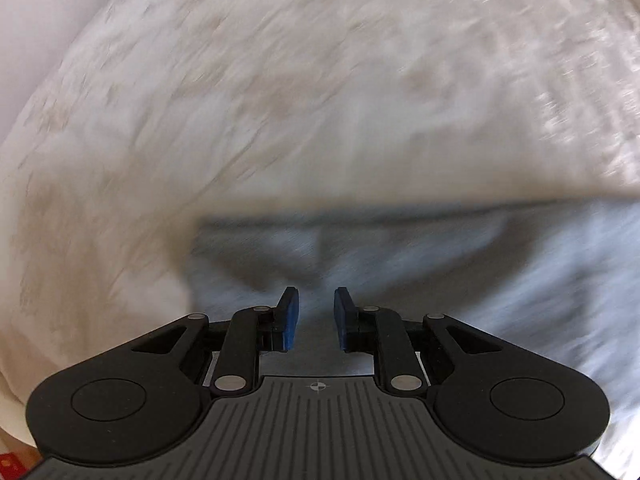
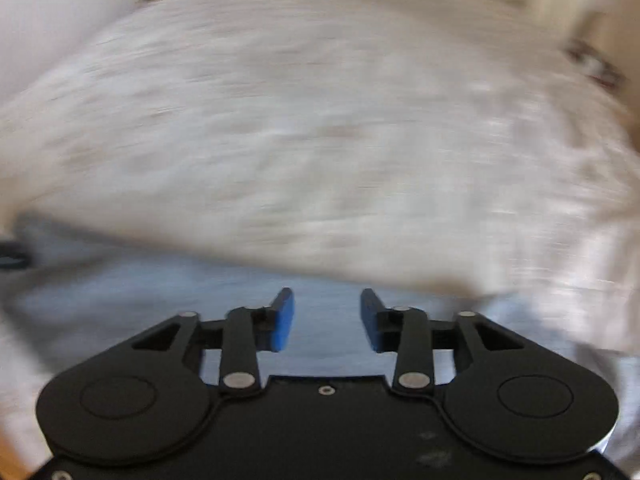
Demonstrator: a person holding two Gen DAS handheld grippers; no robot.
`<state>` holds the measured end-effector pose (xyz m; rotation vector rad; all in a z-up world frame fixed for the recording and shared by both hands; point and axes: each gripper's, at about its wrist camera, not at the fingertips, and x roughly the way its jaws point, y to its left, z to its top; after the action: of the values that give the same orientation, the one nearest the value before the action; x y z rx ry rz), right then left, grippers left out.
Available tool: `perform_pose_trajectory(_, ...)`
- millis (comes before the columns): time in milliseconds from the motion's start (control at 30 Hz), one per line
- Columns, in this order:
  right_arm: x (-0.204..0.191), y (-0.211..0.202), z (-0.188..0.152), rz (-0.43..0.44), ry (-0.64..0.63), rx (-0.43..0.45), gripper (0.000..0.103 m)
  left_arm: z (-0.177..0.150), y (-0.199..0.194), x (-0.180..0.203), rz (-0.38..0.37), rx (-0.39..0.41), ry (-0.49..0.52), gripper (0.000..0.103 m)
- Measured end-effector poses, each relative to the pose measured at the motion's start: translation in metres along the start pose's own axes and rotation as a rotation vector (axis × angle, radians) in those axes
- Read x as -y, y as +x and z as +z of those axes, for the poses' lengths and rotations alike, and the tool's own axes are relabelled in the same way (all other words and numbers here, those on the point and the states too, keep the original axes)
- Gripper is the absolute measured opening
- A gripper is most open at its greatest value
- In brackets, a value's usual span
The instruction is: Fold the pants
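Both my wrist views are smeared with motion blur — the weave on the pale blue pants (image 1: 460,280) is just streaks, and I can't tell which part of them I'm over. The white patterned bedcover (image 1: 280,100) blurs too; its print won't resolve. From my right side the pants (image 2: 160,292) run off the frame's left edge, and a dark shape (image 2: 12,256) there is cut off — can't say what it is. Top right, a brownish smudge (image 2: 592,60) is unreadable.
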<state>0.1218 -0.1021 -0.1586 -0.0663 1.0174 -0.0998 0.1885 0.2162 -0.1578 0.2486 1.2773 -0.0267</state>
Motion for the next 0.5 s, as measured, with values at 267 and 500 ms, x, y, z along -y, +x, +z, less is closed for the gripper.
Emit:
perform_pose_trajectory(267,0.14,0.06,0.011,-0.123,0.197,-0.154,0.053,0.019,-0.031,0.115,-0.107,0.038,0.121,0.019)
perform_pose_trajectory(500,0.15,0.084,-0.002,0.001,0.248,-0.307,0.001,0.029,-0.05,0.192,-0.161,0.056,0.246,0.019)
